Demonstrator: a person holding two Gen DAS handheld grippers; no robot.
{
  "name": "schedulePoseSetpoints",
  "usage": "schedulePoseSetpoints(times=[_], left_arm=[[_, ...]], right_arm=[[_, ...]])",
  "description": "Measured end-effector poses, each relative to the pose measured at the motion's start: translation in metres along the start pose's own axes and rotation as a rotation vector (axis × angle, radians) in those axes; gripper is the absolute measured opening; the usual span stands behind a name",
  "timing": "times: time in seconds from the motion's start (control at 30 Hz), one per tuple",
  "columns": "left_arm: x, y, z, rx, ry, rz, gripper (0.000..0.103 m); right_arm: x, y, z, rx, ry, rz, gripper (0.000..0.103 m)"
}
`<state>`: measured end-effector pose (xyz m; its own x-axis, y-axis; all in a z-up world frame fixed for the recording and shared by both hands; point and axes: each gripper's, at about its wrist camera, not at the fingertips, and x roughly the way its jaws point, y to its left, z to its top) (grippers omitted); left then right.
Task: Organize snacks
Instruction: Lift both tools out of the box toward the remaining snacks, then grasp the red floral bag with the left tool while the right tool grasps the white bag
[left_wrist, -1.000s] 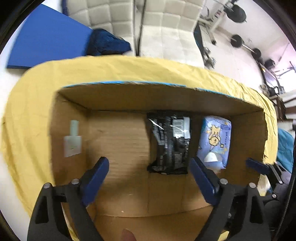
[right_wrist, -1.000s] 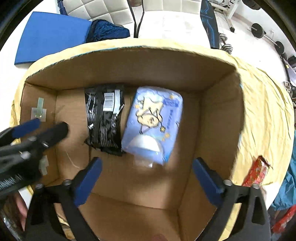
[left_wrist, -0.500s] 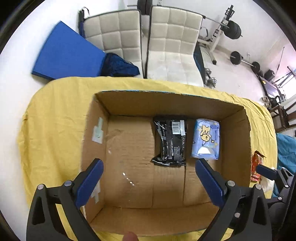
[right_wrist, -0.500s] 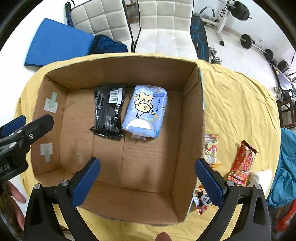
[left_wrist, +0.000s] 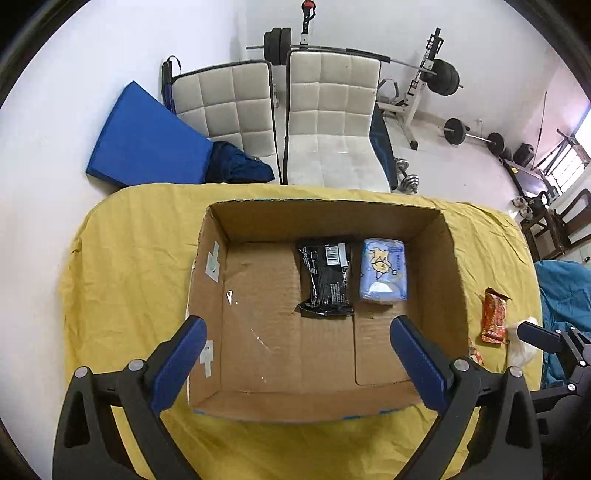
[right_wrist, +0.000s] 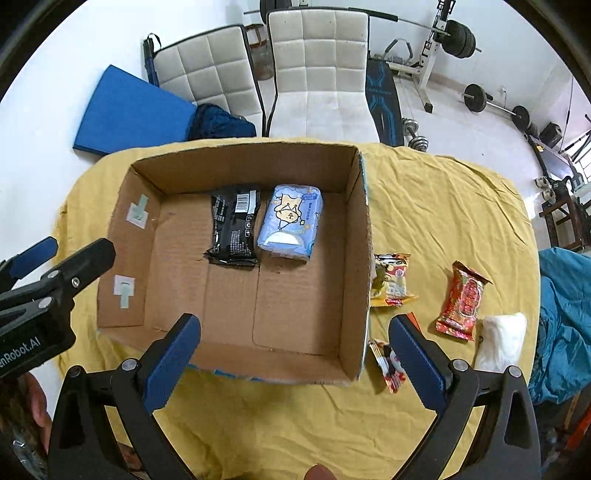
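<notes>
An open cardboard box (left_wrist: 456, 280) (right_wrist: 360, 236) sits on the yellow tablecloth. Inside it lie a black snack packet (left_wrist: 325, 280) (right_wrist: 234, 229) and a light blue packet (left_wrist: 384, 273) (right_wrist: 291, 221), side by side at the far wall. My left gripper (left_wrist: 295, 328) hangs open and empty above the box's near edge. My right gripper (right_wrist: 295, 328) is open and empty above the box's near right corner. Right of the box lie a yellow packet (right_wrist: 391, 278), a red packet (right_wrist: 463, 299) (left_wrist: 495, 317), a small panda packet (right_wrist: 388, 363) and a white packet (right_wrist: 502, 341).
The yellow cloth (right_wrist: 443, 206) covers a rounded table. Two white chairs (left_wrist: 332, 125), a blue mat (left_wrist: 144, 140) and gym weights stand beyond the far edge. A teal cloth (right_wrist: 565, 317) lies at the right. A hand (right_wrist: 33, 398) shows at the lower left.
Both grippers have lifted up and back out of the box, so the whole box and the loose snacks at its right now show. Both packets stay in place.
</notes>
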<state>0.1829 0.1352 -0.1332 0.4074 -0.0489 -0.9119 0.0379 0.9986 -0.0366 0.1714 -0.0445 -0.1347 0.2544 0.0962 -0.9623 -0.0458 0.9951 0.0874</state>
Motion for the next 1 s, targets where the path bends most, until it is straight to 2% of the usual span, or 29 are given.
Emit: schedulePoseSetpoints(times=[0.33, 0.47, 0.6, 0.77, 0.9, 1.0], left_arm=[[-0.035, -0.017, -0.012, 0.024, -0.031, -0.016, 0.102], [-0.044, -0.033, -0.011, 0.024, -0.037, -0.031, 0.102], [-0.050, -0.063, -0.010, 0.031, -0.035, -0.066, 0.102], [-0.044, -0.128, -0.007, 0.093, -0.005, -0.113, 0.102], [-0.025, -0.188, -0.006, 0.160, 0.043, -0.149, 0.102], [0.001, -0.229, -0.007, 0.202, 0.097, -0.158, 0.102]], right_arm=[[-0.033, -0.013, -0.014, 0.025, -0.042, 0.049, 0.103], [-0.045, -0.040, -0.017, 0.061, -0.053, 0.073, 0.103], [-0.053, -0.088, -0.024, 0.122, -0.051, 0.071, 0.103], [-0.053, -0.184, -0.043, 0.244, -0.029, 0.010, 0.103], [-0.033, -0.265, -0.060, 0.324, 0.034, -0.071, 0.103], [-0.004, -0.308, -0.071, 0.344, 0.096, -0.107, 0.103]])
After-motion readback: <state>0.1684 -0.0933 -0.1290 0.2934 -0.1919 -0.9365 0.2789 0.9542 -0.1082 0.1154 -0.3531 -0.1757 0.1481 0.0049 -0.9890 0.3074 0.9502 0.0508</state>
